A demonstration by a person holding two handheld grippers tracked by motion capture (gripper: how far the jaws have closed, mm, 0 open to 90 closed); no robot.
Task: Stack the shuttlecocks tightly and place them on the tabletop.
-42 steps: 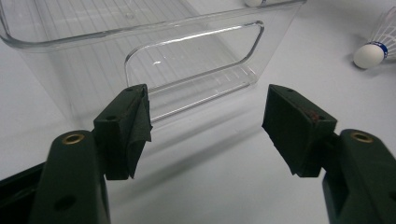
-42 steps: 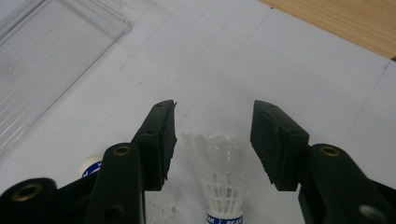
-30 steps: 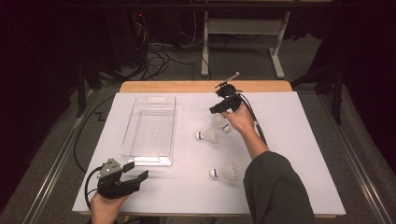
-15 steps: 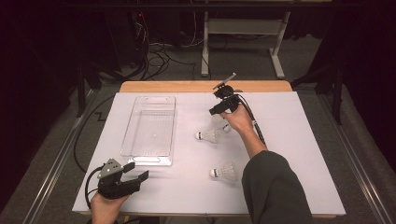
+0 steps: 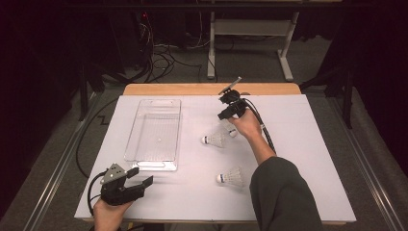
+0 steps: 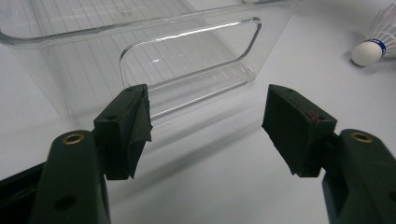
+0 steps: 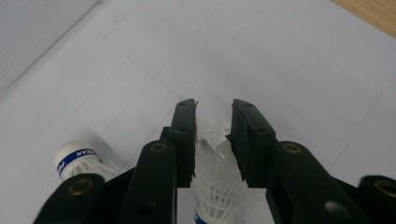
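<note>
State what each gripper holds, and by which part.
The right gripper clamps a shuttlecock by its feather skirt. The left gripper is open and holds nothing.

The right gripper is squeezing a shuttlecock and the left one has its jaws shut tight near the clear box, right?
Not quite. The left gripper has its jaws wide open, as the left gripper view shows. The right gripper does squeeze a shuttlecock, and the clear box is near.

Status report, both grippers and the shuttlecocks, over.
Right hand-held gripper shut on a shuttlecock, feather end between the jaws. Left hand-held gripper open, facing the clear tray. Two shuttlecocks loose on the table, nothing in the way.
</note>
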